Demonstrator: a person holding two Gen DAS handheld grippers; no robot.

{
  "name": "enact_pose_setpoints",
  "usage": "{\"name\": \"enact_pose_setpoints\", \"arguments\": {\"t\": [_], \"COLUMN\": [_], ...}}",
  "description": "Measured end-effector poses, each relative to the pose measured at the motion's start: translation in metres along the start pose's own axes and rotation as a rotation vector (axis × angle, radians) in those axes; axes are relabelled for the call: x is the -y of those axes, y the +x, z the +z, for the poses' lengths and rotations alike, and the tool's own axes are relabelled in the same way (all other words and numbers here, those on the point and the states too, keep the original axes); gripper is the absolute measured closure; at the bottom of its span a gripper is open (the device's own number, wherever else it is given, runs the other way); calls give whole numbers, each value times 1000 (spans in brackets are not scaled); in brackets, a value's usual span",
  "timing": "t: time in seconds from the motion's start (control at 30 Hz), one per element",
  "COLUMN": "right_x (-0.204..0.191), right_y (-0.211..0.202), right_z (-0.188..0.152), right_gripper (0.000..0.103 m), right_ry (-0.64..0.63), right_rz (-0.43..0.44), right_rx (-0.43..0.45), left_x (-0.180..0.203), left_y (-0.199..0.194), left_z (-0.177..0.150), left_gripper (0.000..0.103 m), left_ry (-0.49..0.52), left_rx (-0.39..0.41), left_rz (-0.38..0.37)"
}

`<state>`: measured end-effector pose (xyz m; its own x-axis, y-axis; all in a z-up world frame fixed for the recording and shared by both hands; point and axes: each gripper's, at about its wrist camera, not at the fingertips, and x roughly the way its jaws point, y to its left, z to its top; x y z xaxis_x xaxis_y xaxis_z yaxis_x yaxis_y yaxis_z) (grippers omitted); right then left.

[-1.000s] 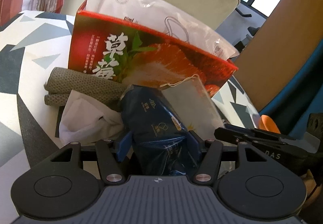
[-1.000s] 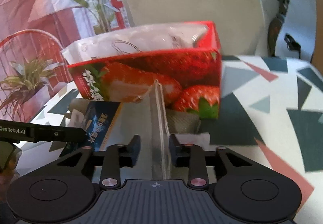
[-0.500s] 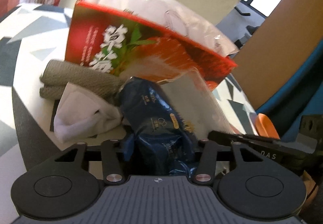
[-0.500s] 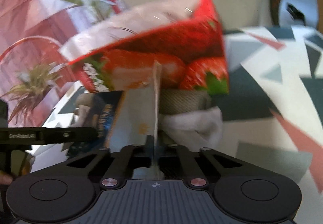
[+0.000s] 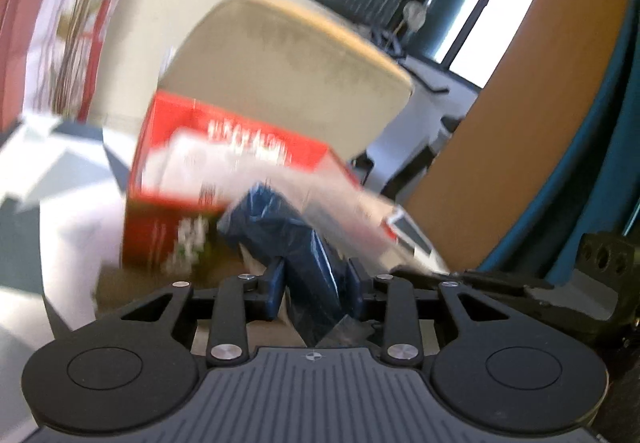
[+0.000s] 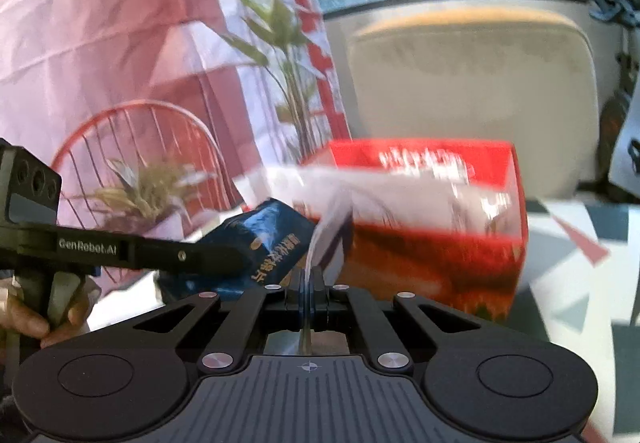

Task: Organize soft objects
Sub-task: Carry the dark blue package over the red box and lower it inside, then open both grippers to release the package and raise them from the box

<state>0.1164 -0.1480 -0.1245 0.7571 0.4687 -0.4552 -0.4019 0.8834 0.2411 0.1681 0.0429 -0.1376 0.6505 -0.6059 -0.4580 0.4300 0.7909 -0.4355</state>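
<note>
Left wrist view first: left gripper (image 5: 316, 283) has jaws closing on dark blue soft pack (image 5: 288, 239), pads pressing both sides. I hold pack just in front of red strawberry box (image 5: 240, 163), raised near its open top, I judge for dropping in. White bag already fills box.

Right wrist view: right gripper (image 6: 307, 293) jaws together, pinching edge of thin clear pouch (image 6: 326, 231), which hangs in front of box. Blue pack sits left of box. 2 items carried together, saving 1 trip.

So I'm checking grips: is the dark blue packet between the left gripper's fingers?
Yes, the dark blue packet sits between the left gripper fingers, which are closing on it.
</note>
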Motion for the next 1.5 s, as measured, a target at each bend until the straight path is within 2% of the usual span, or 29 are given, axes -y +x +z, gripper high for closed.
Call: {"name": "enact_pose_setpoints", "arguments": {"t": [0.23,0.4,0.63,0.87,0.97,1.1,1.2,1.37,1.5], "right_x": [-4,-8,-1,2,7,25,40,66,88], "right_y": [7,7,12,35,52,88,113,147,159], "right_z": [51,70,73,96,112,131,134,120,104], "right_gripper": [101,101,101,101,101,101,101,101,101], "right_ry": [-40,-55,-54,-94,-130,-133,-101,-5,68], "right_rz": [40,54,11,-15,-36,-82,-117,-169,-246], "right_rx": [77,125,158,218,235,212,181,103,64], "left_x": [16,15,7,3,0,-18,-31,-49,-57], "left_y": [2,0,8,22,36,66,89,118,121], "left_z": [45,42,49,81,98,113,117,116,114], "left_gripper": [69,71,71,71,71,71,71,71,71], "left_ry": [51,35,17,43,86,69,73,66,80], "left_rx": [76,73,88,159,183,148,94,32,25], "left_rz": [3,-6,-7,35,83,125,139,188,227]}}
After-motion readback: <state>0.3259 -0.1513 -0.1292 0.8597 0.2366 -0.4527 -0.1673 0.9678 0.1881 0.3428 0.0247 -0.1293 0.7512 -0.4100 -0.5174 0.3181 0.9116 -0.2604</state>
